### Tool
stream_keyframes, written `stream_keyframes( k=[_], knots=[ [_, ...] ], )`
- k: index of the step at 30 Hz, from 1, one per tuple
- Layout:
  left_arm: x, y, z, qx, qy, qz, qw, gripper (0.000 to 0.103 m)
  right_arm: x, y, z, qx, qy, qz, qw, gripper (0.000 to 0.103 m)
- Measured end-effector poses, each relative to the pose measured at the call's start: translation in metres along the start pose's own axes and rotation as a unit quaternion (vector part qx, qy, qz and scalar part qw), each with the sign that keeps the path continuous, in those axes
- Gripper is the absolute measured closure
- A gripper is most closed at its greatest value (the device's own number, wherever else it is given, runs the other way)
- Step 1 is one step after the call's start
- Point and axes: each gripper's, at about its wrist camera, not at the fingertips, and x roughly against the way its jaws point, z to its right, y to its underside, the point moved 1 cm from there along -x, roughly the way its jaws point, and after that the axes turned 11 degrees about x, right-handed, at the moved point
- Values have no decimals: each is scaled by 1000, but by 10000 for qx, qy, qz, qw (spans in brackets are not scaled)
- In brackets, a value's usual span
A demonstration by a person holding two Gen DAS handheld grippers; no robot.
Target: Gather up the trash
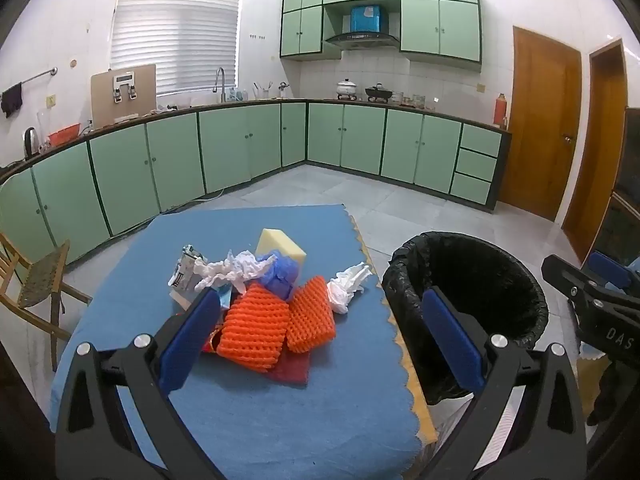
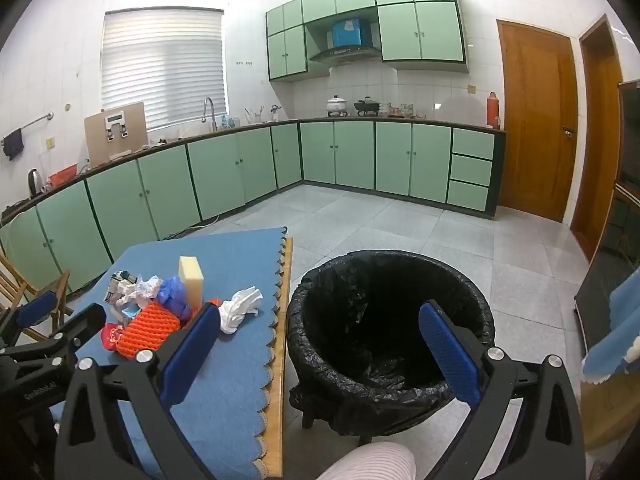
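Trash pile: a heap [image 1: 256, 300] is seen on the desk, just ahead of the left tongs and ahead-left of the right tongs.
Orange nets: two foam nets [image 1: 256, 330] are laid side by side at the near edge of the heap, closest to the left tongs' left finger.
Red scrap: a dark red piece [image 1: 292, 370] is tucked under the nets.
White paper: one crumpled wad [image 1: 228, 270] is set at the back of the heap; another [image 1: 348, 284] lies apart at its right, toward the desk's edge.
Blue bag: a crumpled blue bag [image 1: 282, 274] is wedged behind the nets.
Sponge: a yellow block [image 1: 280, 246] is stood at the far side of the heap.
Carton: a crushed printed pack [image 1: 184, 272] is found at the heap's left.
Left tongs: the tongs [image 1: 320, 344] are held wide over the desk, nothing between the fingers.
Right tongs: the tongs [image 2: 320, 352] are held wide, nothing gripped, with the bin framed between the fingers.
Bin: a bin with a black liner [image 2: 400, 280] is placed on the floor just beside the desk, straight ahead of the right tongs and right of the left tongs.
Desk: a blue scalloped cloth [image 1: 280, 420] is spread over it.
Person: a striped knee [image 2: 368, 462] is seen below the right tongs.
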Motion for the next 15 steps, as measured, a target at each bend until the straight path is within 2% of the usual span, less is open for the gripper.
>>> stream_keyframes(
  k=[15],
  knots=[
    [2, -2, 0, 3, -13, 14, 10000, 5, -1, 1, -1, -15, -12, -8, 10000, 6]
  ],
)
